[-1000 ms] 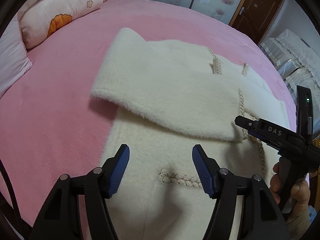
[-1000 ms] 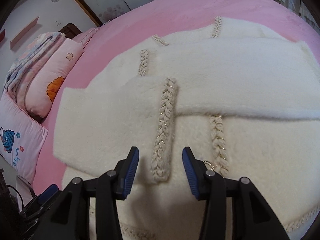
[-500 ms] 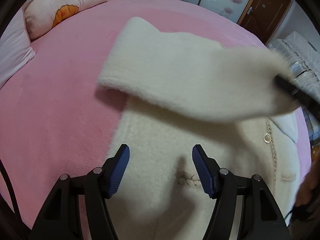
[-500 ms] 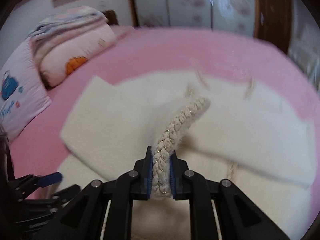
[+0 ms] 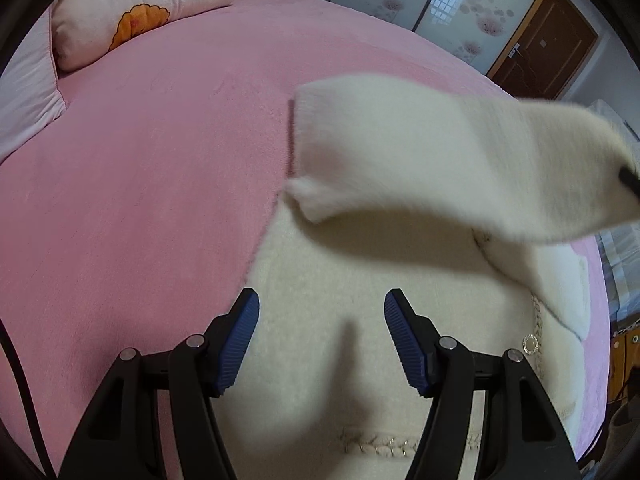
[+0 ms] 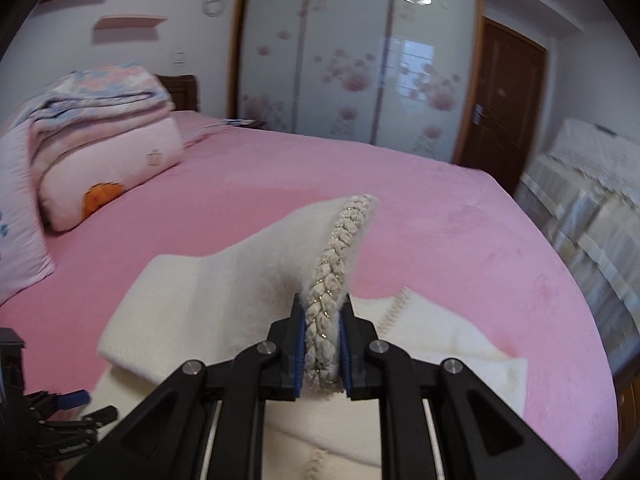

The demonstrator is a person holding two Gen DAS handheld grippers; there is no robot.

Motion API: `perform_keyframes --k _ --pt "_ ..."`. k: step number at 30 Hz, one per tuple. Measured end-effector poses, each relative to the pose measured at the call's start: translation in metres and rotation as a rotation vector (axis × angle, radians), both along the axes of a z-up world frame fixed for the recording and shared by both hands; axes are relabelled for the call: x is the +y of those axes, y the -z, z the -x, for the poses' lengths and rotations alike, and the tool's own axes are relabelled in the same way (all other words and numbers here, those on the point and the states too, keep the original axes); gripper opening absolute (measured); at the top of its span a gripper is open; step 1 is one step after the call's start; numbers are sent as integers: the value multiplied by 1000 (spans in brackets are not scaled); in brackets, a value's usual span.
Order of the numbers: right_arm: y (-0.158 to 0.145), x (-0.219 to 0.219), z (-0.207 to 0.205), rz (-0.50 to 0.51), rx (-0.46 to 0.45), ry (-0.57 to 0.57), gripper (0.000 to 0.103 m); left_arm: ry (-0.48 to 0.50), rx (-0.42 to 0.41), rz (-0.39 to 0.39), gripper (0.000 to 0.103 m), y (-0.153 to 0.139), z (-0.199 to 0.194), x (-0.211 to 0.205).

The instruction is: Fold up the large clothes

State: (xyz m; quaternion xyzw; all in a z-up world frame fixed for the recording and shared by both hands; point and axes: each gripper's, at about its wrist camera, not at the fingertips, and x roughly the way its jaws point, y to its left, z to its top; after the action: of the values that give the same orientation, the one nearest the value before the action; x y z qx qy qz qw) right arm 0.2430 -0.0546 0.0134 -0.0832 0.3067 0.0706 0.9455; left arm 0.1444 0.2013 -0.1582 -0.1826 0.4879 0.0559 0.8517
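A fluffy cream coat (image 5: 352, 280) with braided trim lies on the pink bed (image 5: 152, 168). My right gripper (image 6: 322, 344) is shut on the braided cuff (image 6: 340, 252) of one sleeve and holds it lifted off the coat. In the left wrist view that raised sleeve (image 5: 440, 160) hangs across the upper right, blurred, above the coat's body. My left gripper (image 5: 322, 340) is open just above the coat near its left edge, with nothing between its blue pads. It also shows at the lower left of the right wrist view as the left gripper (image 6: 60, 404).
A pink pillow (image 5: 140, 8) with an orange print and folded quilts (image 6: 96, 104) sit at the head of the bed. Sliding wardrobe doors (image 6: 352, 60) and a brown door (image 6: 508, 100) stand behind. Covered furniture (image 6: 588, 200) lines the right side.
My right gripper shut on the sleeve's braided cuff and lifted it well above the coat. The left gripper slid a little over the coat towards its left edge, still open.
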Motion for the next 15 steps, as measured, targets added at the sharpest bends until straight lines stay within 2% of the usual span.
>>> perform_keyframes --k 4,6,9,11,13,15 --pt "36 -38 -21 2 84 113 14 -4 19 11 64 5 -12 4" --pt "65 -54 -35 11 160 153 17 4 22 10 64 4 -17 3" --pt "108 -75 -52 26 327 196 24 10 8 21 64 -2 -22 8" --pt "116 -94 -52 -37 364 219 34 -5 -15 29 64 -7 -27 13" --pt "115 -114 -48 -154 368 223 45 -31 -32 37 64 -13 -34 18" --pt "113 -125 -48 -234 365 216 46 -56 -48 43 64 -17 -47 26"
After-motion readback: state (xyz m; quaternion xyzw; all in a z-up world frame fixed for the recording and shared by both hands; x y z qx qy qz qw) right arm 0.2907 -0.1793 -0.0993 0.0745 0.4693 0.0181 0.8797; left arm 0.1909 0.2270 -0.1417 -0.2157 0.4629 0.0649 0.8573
